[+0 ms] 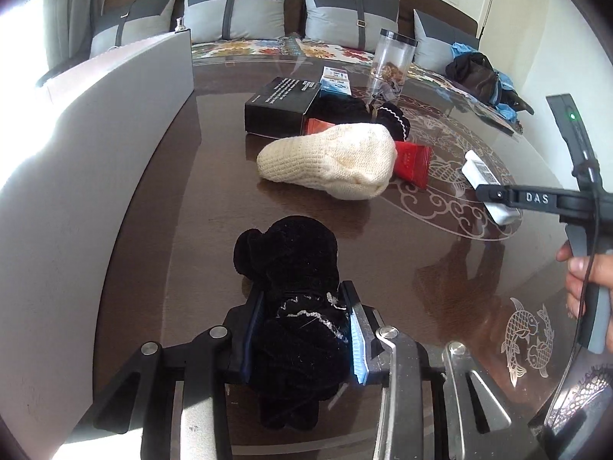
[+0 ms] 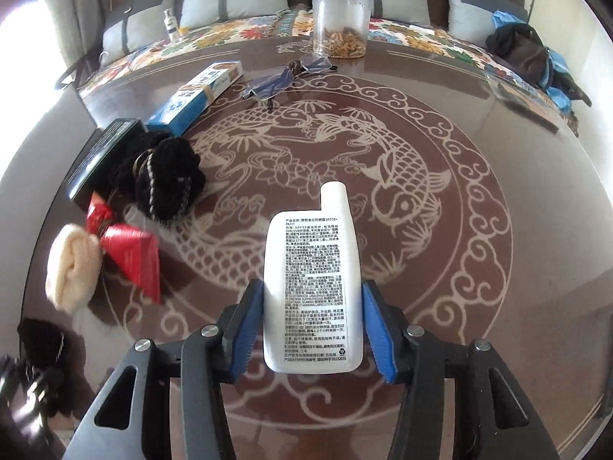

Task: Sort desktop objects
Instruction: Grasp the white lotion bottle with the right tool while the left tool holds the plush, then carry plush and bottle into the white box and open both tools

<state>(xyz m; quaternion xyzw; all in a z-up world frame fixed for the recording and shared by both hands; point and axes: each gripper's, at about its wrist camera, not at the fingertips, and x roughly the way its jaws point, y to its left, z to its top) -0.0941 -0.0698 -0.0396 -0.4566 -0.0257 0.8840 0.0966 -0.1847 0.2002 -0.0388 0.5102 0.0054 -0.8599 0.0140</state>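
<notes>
My left gripper (image 1: pixel 302 299) is shut on a black knit glove (image 1: pixel 295 287) held low over the dark table (image 1: pixel 191 199). My right gripper (image 2: pixel 312 295) straddles a flat white sunscreen bottle (image 2: pixel 312 287) lying on the table; its blue pads (image 2: pixel 373 326) sit beside the bottle with small gaps, so it is open. The right gripper also shows in the left wrist view (image 1: pixel 498 195) over the bottle (image 1: pixel 482 176). A cream knit glove (image 1: pixel 333 161), a red packet (image 1: pixel 413 161), a second black glove (image 1: pixel 387 119) and a black box (image 1: pixel 279 107) lie mid-table.
A grey box wall (image 1: pixel 95 145) stands at the left. A clear jar (image 2: pixel 341 19), glasses (image 2: pixel 287 76) and a blue-white carton (image 2: pixel 199 96) are at the far side. A sofa with cushions (image 1: pixel 237 11) and dark clothes (image 1: pixel 482 73) lies behind the table.
</notes>
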